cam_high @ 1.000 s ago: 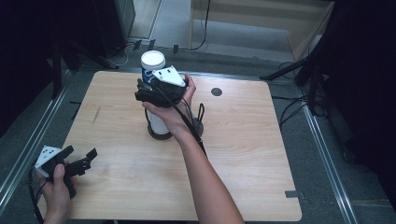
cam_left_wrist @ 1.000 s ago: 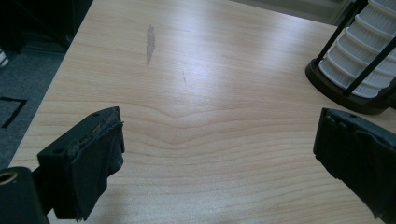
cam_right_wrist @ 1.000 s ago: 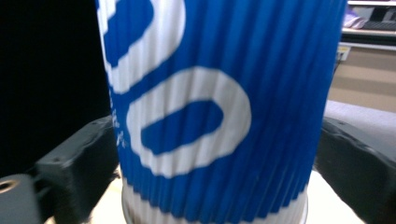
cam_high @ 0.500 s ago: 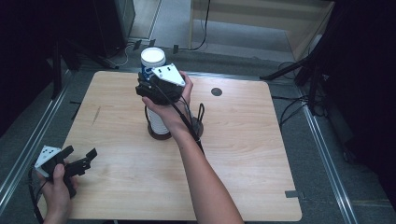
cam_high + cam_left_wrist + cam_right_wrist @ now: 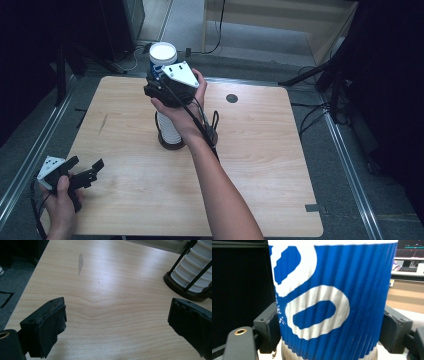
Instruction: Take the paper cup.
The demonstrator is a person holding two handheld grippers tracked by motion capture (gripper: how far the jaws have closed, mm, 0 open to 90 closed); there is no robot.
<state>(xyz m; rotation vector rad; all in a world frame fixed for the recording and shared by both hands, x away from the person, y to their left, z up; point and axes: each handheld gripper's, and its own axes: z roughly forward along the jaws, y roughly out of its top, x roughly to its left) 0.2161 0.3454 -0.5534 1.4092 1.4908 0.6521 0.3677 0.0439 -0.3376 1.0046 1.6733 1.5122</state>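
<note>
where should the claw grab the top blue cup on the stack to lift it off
Grip the top blue cup across its ribbed wall, just above the white stack, coming in level from the side. It stands upright and round, and the right claw is already shut on it there.

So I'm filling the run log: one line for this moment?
right tool: shut on blue cup | left tool: open | cup stack: in holder

Wooden table (image 5: 260, 165), grey smudge (image 5: 80, 260), round dark spot (image 5: 231, 98); cables on floor (image 5: 315, 117).
</note>
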